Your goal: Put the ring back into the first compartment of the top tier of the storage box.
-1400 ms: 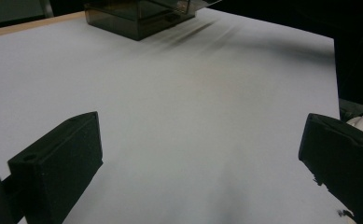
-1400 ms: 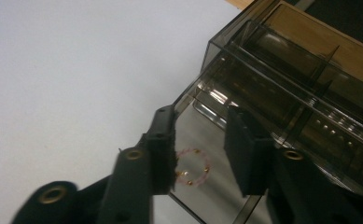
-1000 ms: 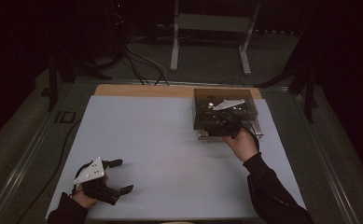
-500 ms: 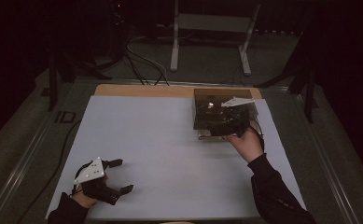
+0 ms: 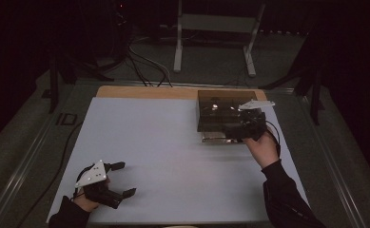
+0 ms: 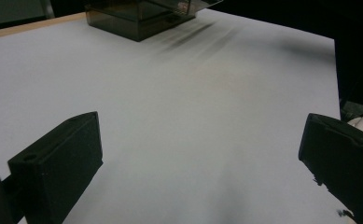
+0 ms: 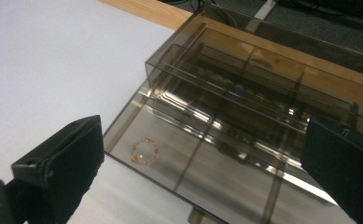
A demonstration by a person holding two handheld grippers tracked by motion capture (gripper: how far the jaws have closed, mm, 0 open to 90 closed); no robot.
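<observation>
Smoked clear plastic box [image 5: 220, 116] sits at the desk's [image 5: 173, 156] far right corner, a small bead ring [image 7: 145, 151] inside its open drawer. Right gripper [image 5: 242, 131], jaws just opened wide and empty, hovers at the drawer. Left gripper [image 5: 121, 179] rests well apart, jaws wide.

smoked box: one [image 5: 220, 114], far right corner of white mat [image 5: 163, 156]
drawers: one [image 7: 226, 177], pulled out of the box's front
bracelets: one [image 7: 145, 151], small bead ring in the drawer's left compartment
grippers: two, left gripper [image 5: 121, 179] at mat's near left, right gripper [image 5: 232, 135] at the box
mats: one
</observation>
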